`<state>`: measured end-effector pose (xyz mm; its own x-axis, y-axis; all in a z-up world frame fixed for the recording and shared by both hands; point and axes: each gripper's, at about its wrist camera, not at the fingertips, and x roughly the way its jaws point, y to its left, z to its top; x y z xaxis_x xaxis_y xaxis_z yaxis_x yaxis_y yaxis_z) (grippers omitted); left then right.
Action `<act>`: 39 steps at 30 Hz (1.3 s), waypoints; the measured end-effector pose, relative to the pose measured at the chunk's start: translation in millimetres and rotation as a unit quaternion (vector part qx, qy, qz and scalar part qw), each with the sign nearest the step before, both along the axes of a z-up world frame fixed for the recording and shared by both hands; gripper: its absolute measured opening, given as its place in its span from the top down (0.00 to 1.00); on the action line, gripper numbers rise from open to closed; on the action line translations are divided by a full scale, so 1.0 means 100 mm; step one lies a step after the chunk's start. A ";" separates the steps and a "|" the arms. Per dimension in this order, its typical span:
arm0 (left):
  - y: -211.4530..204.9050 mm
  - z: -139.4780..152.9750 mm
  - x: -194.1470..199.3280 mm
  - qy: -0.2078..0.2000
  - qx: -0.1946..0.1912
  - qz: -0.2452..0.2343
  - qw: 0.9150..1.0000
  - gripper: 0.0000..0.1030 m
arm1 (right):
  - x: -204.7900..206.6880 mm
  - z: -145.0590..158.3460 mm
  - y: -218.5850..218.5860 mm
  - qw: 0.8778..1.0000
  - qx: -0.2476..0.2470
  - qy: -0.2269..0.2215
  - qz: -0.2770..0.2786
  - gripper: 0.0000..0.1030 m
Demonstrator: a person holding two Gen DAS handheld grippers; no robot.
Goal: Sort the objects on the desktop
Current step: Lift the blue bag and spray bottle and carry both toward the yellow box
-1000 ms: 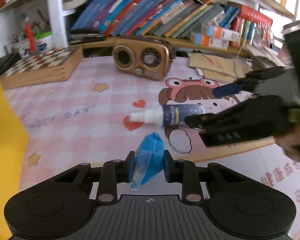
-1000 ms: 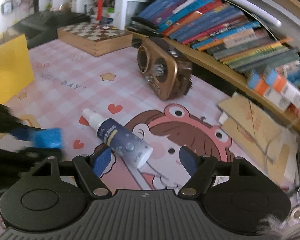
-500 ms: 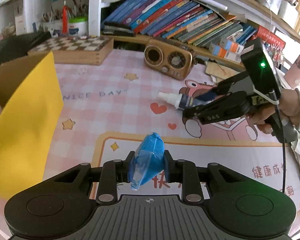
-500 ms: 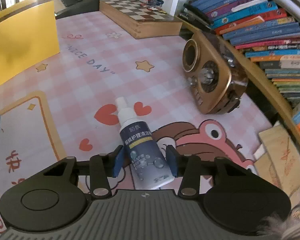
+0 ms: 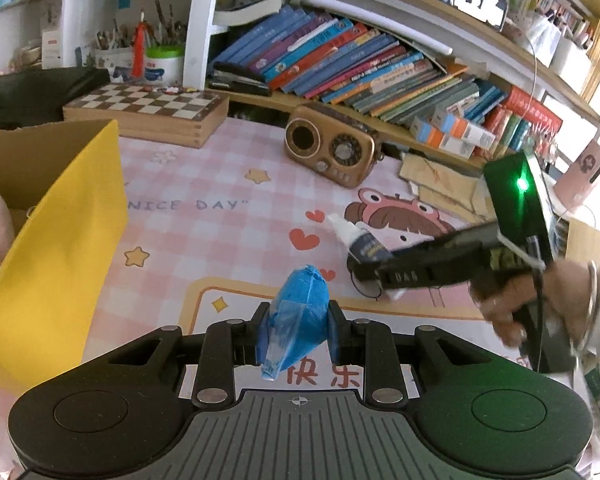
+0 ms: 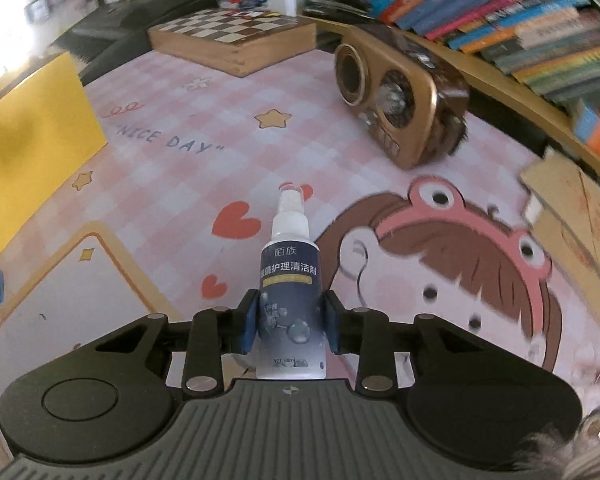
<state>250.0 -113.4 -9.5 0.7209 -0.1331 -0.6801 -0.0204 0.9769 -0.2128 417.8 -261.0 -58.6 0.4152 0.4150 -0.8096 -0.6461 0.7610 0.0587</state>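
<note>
Left wrist view: left gripper (image 5: 296,330) fingers clamped tight on a blue plastic-wrapped packet (image 5: 298,312), held above the pink checked mat on the counter (image 5: 204,184). Yellow-flapped cardboard box (image 5: 56,232) at left, near the packet. To the right, right gripper (image 5: 364,270), held by a hand (image 5: 540,300), is down at the spray bottle (image 5: 360,242).

Right wrist view: right gripper (image 6: 290,328) fingers closed on the dark-labelled spray bottle (image 6: 290,280), pads on both sides of its body, white nozzle pointing away. Retro radio (image 6: 400,100) and chessboard box (image 6: 236,38) farther back.
</note>
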 end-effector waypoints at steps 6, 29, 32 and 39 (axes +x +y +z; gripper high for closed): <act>0.05 0.10 -0.12 -0.017 0.004 0.010 1.000 0.75 | -0.31 0.15 -0.15 0.996 0.044 -0.002 -0.073 0.71; 0.43 0.26 -0.77 -0.045 -0.035 -0.015 0.998 0.75 | -1.77 0.94 -0.13 0.980 0.117 -0.045 -0.157 0.70; 0.50 0.24 -0.85 -0.044 -0.037 -0.021 0.998 0.75 | -1.92 0.93 -0.04 0.979 0.115 -0.041 -0.164 0.70; 0.67 0.23 -1.05 -0.047 -0.039 -0.042 0.997 0.75 | -2.26 0.89 0.18 0.979 0.104 -0.032 -0.174 0.70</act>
